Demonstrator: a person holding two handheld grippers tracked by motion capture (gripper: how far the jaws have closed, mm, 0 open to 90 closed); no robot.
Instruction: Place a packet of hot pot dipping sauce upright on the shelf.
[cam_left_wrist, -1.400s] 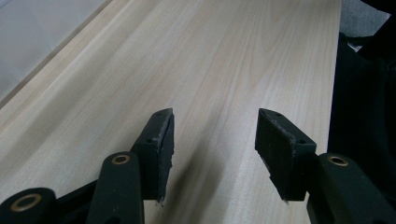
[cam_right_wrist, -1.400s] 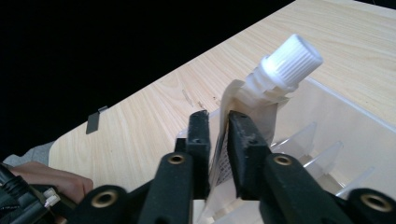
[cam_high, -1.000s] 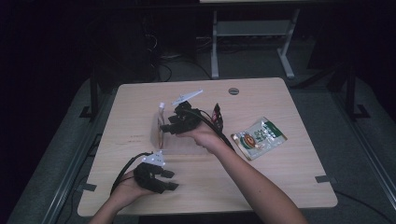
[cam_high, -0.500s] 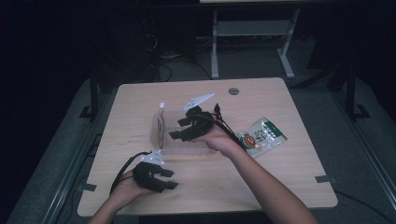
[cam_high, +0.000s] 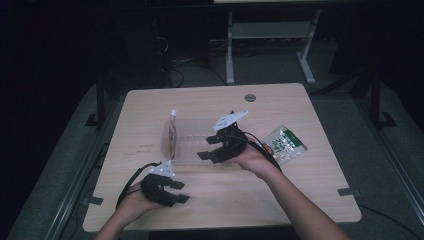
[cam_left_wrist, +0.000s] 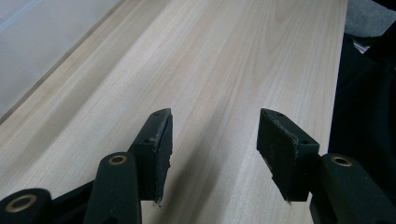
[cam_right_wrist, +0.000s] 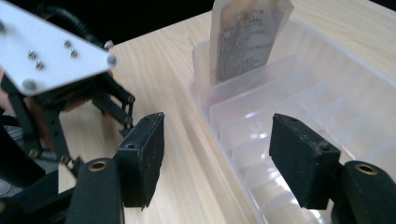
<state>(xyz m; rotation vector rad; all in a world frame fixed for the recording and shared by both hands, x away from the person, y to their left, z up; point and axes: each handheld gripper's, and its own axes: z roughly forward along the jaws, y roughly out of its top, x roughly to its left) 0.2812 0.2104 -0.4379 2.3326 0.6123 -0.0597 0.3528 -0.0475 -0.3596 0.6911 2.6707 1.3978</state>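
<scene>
1. A clear slotted tray (cam_high: 192, 142) sits mid-desk, and a flat packet (cam_high: 172, 134) stands upright in its end slot nearest the desk's left edge (the dividers keep it on edge).
2. The right gripper (cam_high: 207, 147) hovers over the tray; its jaws have just been opening and hold nothing.
3. A second packet (cam_high: 283, 144) lies flat toward the desk's right edge, probably next for filing.
4. The left gripper (cam_high: 179, 191) rests near the front edge, jaws apart and empty, clear of the work.
</scene>
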